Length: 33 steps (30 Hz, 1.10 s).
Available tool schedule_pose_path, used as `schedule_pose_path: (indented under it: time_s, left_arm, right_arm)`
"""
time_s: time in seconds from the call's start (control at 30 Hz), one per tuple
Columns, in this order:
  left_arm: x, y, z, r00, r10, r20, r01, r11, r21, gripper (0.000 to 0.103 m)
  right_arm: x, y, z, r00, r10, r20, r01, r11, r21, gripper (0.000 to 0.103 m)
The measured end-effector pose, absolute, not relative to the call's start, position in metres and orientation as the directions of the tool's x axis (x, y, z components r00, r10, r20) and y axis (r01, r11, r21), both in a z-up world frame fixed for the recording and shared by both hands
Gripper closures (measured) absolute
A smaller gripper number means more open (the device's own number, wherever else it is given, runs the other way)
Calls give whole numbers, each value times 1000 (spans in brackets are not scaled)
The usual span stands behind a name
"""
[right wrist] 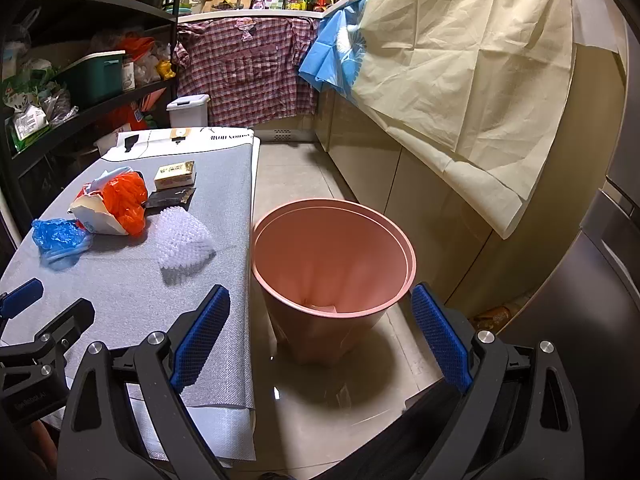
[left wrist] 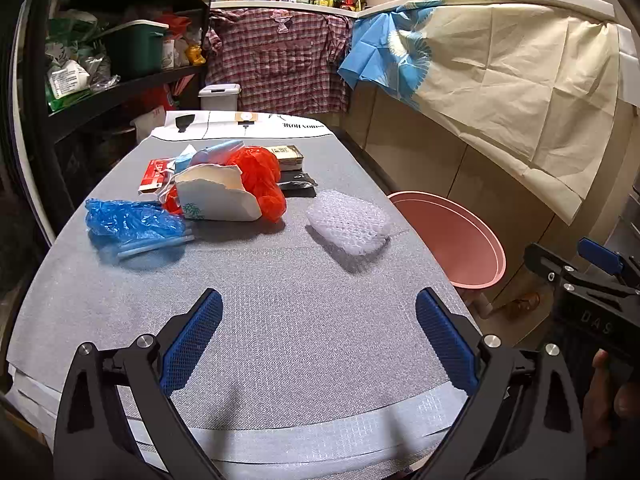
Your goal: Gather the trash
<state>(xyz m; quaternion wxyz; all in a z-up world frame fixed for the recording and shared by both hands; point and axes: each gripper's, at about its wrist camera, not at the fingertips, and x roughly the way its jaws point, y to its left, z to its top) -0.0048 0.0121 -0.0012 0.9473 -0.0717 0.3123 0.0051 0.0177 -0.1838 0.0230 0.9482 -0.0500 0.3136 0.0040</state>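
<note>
2 wide, empty claws over worktop [left wrist: 280, 344] and bin.
Left claw [left wrist: 319, 326]: foam net [left wrist: 349, 222] ahead; right claw [right wrist: 320, 322]: pink bin [right wrist: 332, 256] ahead, nothing between.

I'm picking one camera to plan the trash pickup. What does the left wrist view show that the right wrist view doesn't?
Left wrist only: the open left gripper above bare table mat, and the red packet behind the pile.
Right wrist only: the pink bin's inside and the floor beneath the open right gripper.
Both: torn paper box, orange bag, blue bag, white bubble wrap.
</note>
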Motion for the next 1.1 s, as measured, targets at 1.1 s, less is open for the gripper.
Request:
schedule_pose_path:
  time_s: [1.1]
  left_arm:
    - [-4, 8, -1, 805, -27, -592, -60, 990, -128, 9]
  right_arm:
    - [17, -182, 23, 805, -27, -593, -37, 995, -96, 13]
